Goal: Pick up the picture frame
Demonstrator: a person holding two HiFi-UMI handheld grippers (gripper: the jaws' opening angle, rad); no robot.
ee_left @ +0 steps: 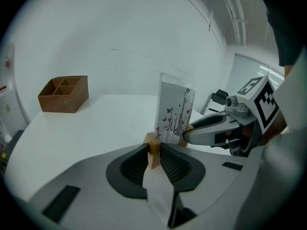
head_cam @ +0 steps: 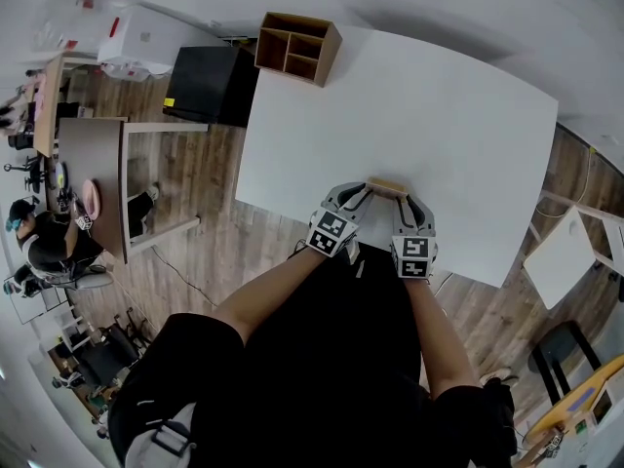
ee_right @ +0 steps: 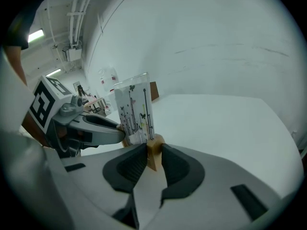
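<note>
The picture frame (head_cam: 387, 185) stands upright near the front edge of the white table (head_cam: 439, 105). It is a clear panel printed with thin plants and butterflies (ee_left: 173, 110), set in a small wooden base (ee_left: 153, 150). My left gripper (head_cam: 363, 196) is shut on the left end of that base, with the wood pinched between its dark pads (ee_left: 154, 153). My right gripper (head_cam: 409, 201) is shut on the other end of the base (ee_right: 153, 158). Each gripper shows in the other's view, its tip at the panel's foot: the right gripper (ee_left: 189, 134) and the left gripper (ee_right: 121, 135).
A wooden box with compartments (head_cam: 297, 47) sits at the table's far left corner (ee_left: 64, 94). A black cabinet (head_cam: 208, 84) stands left of the table, and a small white table (head_cam: 565, 256) is to the right. A person (head_cam: 49, 247) sits far to the left.
</note>
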